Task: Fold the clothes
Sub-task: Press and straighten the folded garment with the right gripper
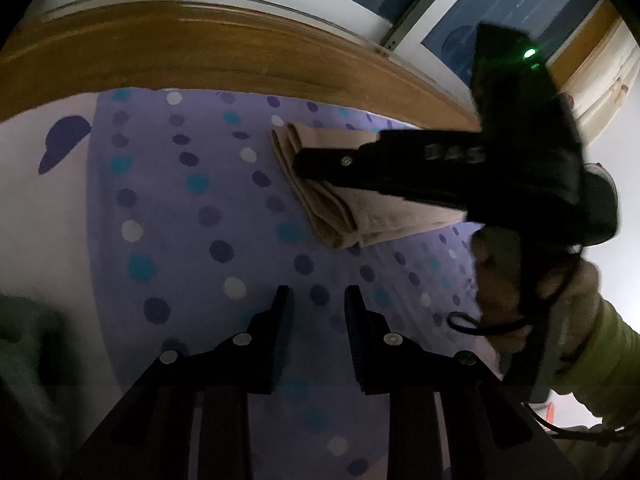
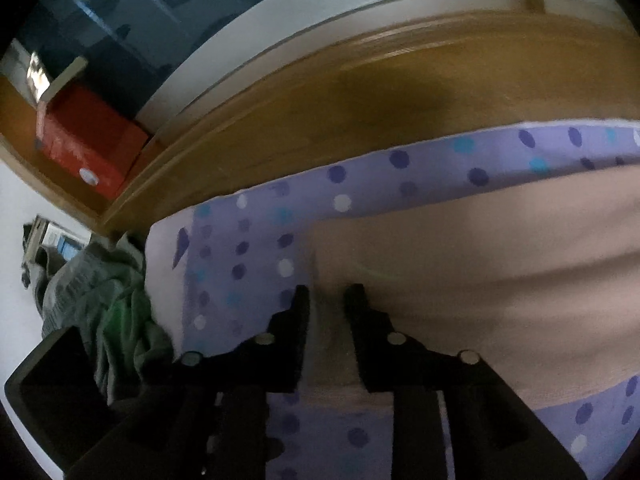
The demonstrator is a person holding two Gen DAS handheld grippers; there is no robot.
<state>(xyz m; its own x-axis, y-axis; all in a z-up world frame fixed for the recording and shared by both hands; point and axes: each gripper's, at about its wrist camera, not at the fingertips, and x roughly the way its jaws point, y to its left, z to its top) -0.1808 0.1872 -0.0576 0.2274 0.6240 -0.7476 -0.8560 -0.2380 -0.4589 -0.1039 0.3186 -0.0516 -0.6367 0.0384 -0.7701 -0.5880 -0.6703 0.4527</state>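
Black plastic fingers of the left gripper (image 1: 316, 300) are seen nearest in the left wrist view, held apart with nothing between them, hovering over the lilac bedsheet printed with blue, teal and white dots (image 1: 192, 208). Beyond them, toward the far right, the folded beige garment (image 1: 340, 216) is laid flat on the sheet, its stacked folded edges turned to the left. The right gripper (image 1: 304, 164) is reached across it from the right, held by a hand (image 1: 504, 280) in a pale green sleeve (image 1: 600, 356).

In the right wrist view the right gripper's fingers (image 2: 300, 304) are set astride the near left corner of the garment; beige cloth is seen in the gap, but whether the pads press on it cannot be told, the frame being blurred. No earlier picture is given to compare.

Further left, a crumpled grey-green heap of clothes (image 2: 108, 312) is left waiting at the bed's edge. Behind everything the brown wooden headboard (image 1: 200, 52) is seen, with a red box (image 2: 88, 140) on a shelf to the far left.

The fold is judged nearly complete. If the right gripper is drawn away while cloth is caught on a pad, the top layer may be dragged and the stack splayed open. A quick sideways pull could also slide the whole bundle across the smooth sheet, and the left gripper is too far back to pin it.
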